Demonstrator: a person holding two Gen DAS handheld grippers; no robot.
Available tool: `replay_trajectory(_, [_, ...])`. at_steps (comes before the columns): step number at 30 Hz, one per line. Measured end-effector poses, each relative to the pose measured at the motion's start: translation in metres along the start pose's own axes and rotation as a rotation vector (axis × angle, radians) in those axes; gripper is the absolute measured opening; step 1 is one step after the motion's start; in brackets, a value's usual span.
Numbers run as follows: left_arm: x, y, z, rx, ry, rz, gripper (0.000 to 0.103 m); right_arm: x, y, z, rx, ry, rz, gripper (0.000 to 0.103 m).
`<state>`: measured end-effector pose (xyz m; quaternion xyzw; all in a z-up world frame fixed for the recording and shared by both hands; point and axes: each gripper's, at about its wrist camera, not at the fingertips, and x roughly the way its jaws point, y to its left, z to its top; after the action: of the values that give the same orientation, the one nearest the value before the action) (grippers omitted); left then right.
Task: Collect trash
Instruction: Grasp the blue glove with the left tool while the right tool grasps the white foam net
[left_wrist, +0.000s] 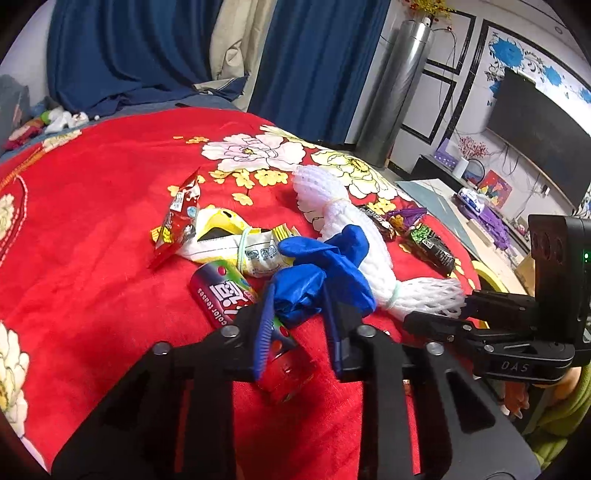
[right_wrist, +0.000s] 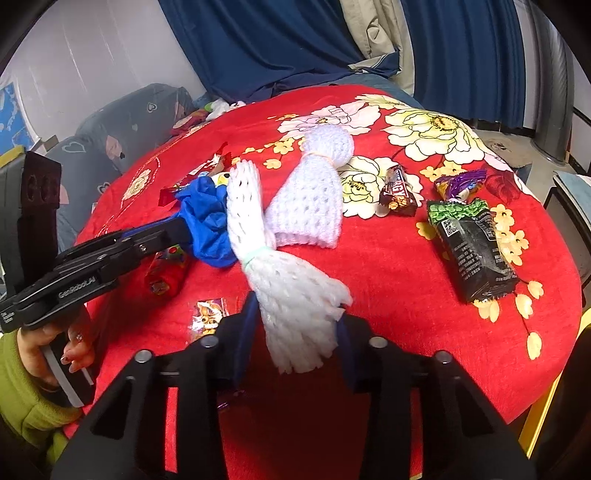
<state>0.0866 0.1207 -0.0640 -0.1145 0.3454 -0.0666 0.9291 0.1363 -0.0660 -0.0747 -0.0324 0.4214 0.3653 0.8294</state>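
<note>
Trash lies on a red flowered cloth (left_wrist: 92, 229). My left gripper (left_wrist: 299, 317) is shut on a crumpled blue plastic piece (left_wrist: 325, 273), also seen in the right wrist view (right_wrist: 207, 221). My right gripper (right_wrist: 295, 332) is shut on the frayed end of a white foam net bundle (right_wrist: 291, 291), which shows in the left wrist view (left_wrist: 424, 295). A second white foam net (right_wrist: 310, 199) lies beside it. A red tube wrapper (left_wrist: 229, 299) lies under the left gripper. A red snack packet (left_wrist: 177, 221) and a yellow-white wrapper (left_wrist: 236, 243) lie behind.
A brown candy bar wrapper (right_wrist: 397, 192), a purple wrapper (right_wrist: 461, 184) and a black-green packet (right_wrist: 469, 243) lie to the right. A small picture card (right_wrist: 207, 314) lies near the front. Blue curtains (left_wrist: 147, 48) hang behind. A TV (left_wrist: 535, 136) stands at the right.
</note>
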Motion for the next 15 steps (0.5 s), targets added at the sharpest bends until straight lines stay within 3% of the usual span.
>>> replay_trajectory(5, [-0.004, -0.001, -0.002, 0.003, 0.0, -0.015, 0.007, -0.008, 0.003, 0.001, -0.008, -0.015, 0.004, 0.028])
replay_trajectory(15, [-0.035, -0.013, 0.003, 0.033, -0.097, -0.013, 0.005, -0.033, 0.011, 0.006, -0.031, -0.077, 0.007, 0.024])
